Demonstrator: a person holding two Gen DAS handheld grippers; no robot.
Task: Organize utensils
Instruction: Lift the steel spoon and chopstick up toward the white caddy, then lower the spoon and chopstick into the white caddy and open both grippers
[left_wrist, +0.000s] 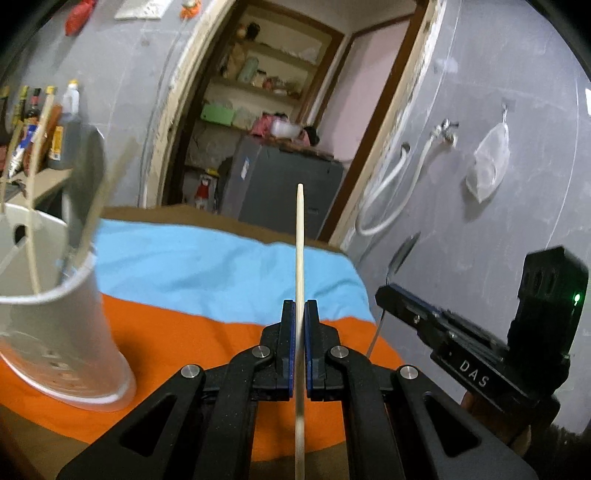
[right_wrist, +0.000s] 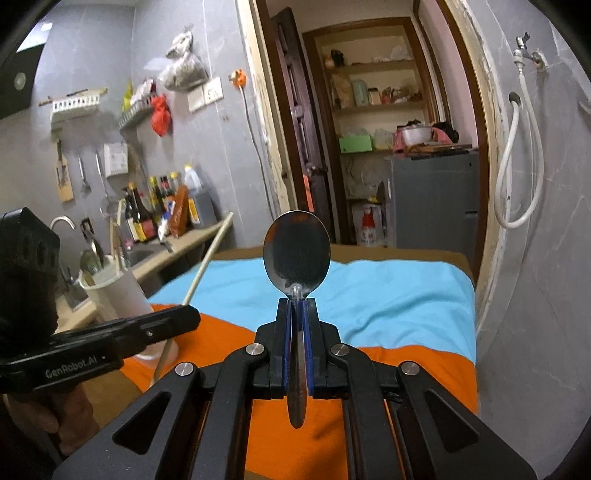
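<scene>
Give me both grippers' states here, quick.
Left gripper: closed, holding a wooden chopstick upright.
Right gripper: closed, holding a metal spoon, bowl up.

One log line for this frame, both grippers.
left hand-held gripper: shut on chopstick | right hand-held gripper: shut on spoon | holder: left, on cloth

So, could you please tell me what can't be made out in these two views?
- Left wrist view: the chopstick runs off the bottom edge.
- Left wrist view: the white holder is blurred and cut by the left edge.
- Right wrist view: the left gripper hides the holder's base.
</scene>
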